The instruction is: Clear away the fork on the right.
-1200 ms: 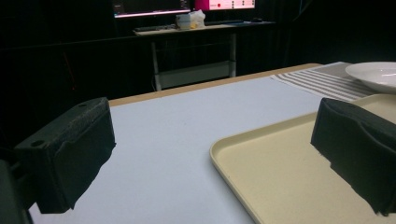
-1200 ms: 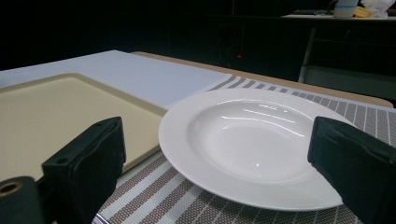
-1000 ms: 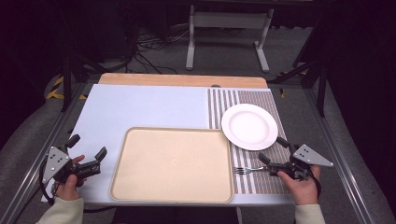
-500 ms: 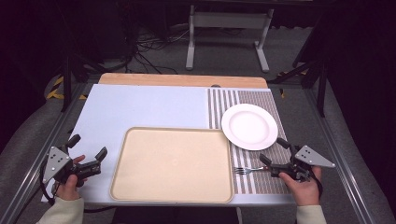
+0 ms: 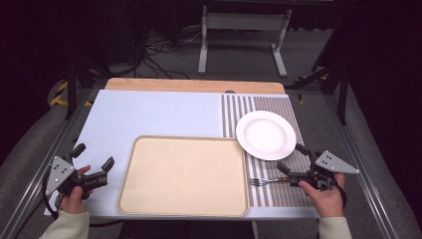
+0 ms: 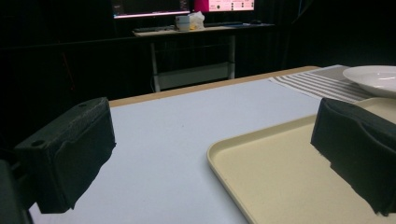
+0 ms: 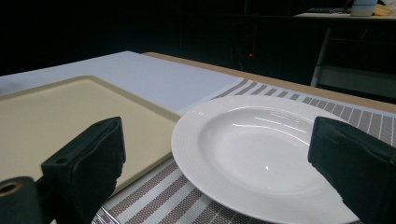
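We are at the start: both grippers, left gripper [image 5: 94,172] and right gripper [image 5: 294,162], rest wide-fingered and empty. Next likely needs the fork [image 5: 266,181], near-right, beside the tray [image 5: 149,199].

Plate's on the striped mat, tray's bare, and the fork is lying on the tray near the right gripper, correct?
Not quite. The high view shows the fork lying on the striped mat, just off the tray's right edge, beside the right gripper. The plate is on the mat and the tray is bare, as you said.
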Demonstrator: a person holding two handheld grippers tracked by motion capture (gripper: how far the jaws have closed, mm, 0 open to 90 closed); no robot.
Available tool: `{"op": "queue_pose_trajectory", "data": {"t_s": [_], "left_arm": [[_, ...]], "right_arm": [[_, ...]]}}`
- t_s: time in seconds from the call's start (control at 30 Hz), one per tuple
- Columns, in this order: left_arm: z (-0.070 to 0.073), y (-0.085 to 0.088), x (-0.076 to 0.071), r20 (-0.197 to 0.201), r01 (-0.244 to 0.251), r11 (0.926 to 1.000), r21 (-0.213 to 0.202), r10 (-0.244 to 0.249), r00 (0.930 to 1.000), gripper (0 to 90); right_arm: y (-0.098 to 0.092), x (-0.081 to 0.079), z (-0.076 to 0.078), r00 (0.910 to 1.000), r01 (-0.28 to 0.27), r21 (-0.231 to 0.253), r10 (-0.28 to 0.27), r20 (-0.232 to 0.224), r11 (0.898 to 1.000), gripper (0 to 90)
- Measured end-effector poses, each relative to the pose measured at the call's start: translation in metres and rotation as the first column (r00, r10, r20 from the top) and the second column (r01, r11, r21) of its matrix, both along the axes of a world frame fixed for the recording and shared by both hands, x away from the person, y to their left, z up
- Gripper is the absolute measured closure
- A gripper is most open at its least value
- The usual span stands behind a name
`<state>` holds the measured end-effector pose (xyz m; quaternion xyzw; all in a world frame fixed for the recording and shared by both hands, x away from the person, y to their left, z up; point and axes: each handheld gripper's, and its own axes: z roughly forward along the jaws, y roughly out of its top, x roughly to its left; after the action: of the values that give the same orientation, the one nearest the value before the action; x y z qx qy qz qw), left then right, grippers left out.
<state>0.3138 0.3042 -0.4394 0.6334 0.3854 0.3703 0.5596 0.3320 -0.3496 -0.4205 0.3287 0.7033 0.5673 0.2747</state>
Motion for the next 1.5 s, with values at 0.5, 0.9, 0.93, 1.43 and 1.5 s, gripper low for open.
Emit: {"op": "queue_pose_trajectory", "data": {"t_s": [0.5, 0.9, 0.93, 1.43, 1.5], "left_arm": [[-0.001, 0.0, 0.001, -0.004, -0.004, 1.0, -0.003, 0.004, 1.0, 0.3], [-0.001, 0.0, 0.001, -0.004, -0.004, 1.0, -0.004, 0.004, 1.0, 0.4], [-0.001, 0.0, 0.001, -0.004, -0.004, 1.0, -0.004, 0.004, 1.0, 0.3], [-0.002, -0.001, 0.001, -0.006, -0.004, 1.0, -0.005, 0.004, 1.0, 0.3], [-0.002, -0.001, 0.001, -0.006, -0.001, 1.0, -0.002, 0.001, 1.0, 0.3]], "right_arm": [[0.011, 0.019, 0.029, 0.9954, -0.09, -0.086, 0.087, -0.041, 0.992, 3.4], [0.016, 0.027, 0.047, 0.9834, -0.166, -0.232, 0.143, -0.112, 0.959, 6.4], [0.016, 0.029, 0.049, 0.9797, -0.18, -0.259, 0.149, -0.133, 0.949, 6.5], [0.019, 0.038, 0.058, 0.9517, -0.268, -0.4, 0.175, -0.252, 0.877, 6.7], [0.02, 0.04, 0.059, 0.9465, -0.281, -0.424, 0.175, -0.271, 0.861, 7.0]]}}
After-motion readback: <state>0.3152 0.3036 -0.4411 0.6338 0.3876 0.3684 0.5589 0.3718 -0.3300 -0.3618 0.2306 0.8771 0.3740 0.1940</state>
